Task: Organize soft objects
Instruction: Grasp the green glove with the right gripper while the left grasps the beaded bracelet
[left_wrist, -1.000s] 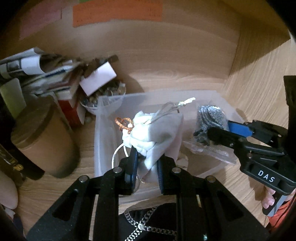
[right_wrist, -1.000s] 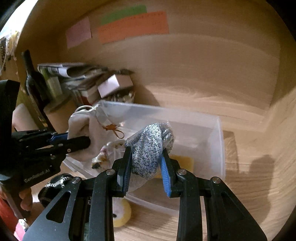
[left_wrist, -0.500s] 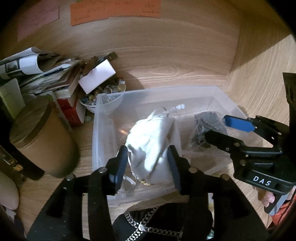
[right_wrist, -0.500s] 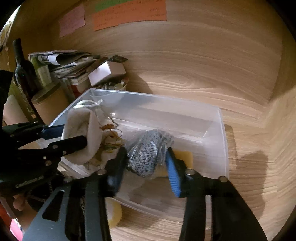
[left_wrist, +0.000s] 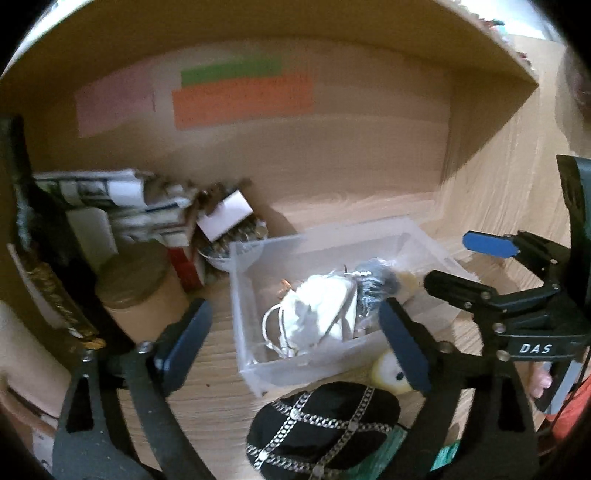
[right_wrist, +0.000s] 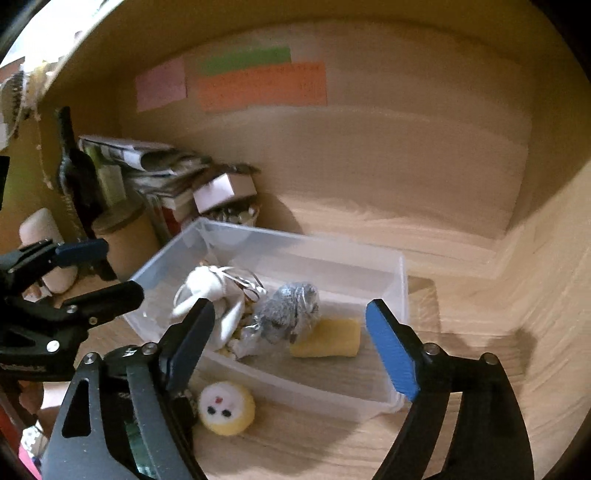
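A clear plastic bin (left_wrist: 255, 373) (right_wrist: 397, 295) stands on the wooden shelf. In it lie a white drawstring pouch (left_wrist: 317, 314) (right_wrist: 207, 286), a grey speckled bag (left_wrist: 376, 280) (right_wrist: 291, 310) and a yellow sponge (right_wrist: 328, 338). My left gripper (left_wrist: 295, 339) is open and empty, above and in front of the bin; it also shows in the right wrist view (right_wrist: 107, 269). My right gripper (right_wrist: 291, 343) is open and empty, drawn back from the bin; it also shows in the left wrist view (left_wrist: 458, 258).
A round yellow plush (right_wrist: 227, 408) (left_wrist: 389, 373) and a black pouch with silver chains (left_wrist: 321, 424) lie in front of the bin. At the left are a brown canister (left_wrist: 136, 288), stacked books and papers (left_wrist: 122, 199), a bowl of small items (left_wrist: 236, 240) and a dark bottle (right_wrist: 74, 166).
Both grippers opened and let go: the white pouch and the grey bag now lie in the bin. Both grippers drew back and up from the bin.
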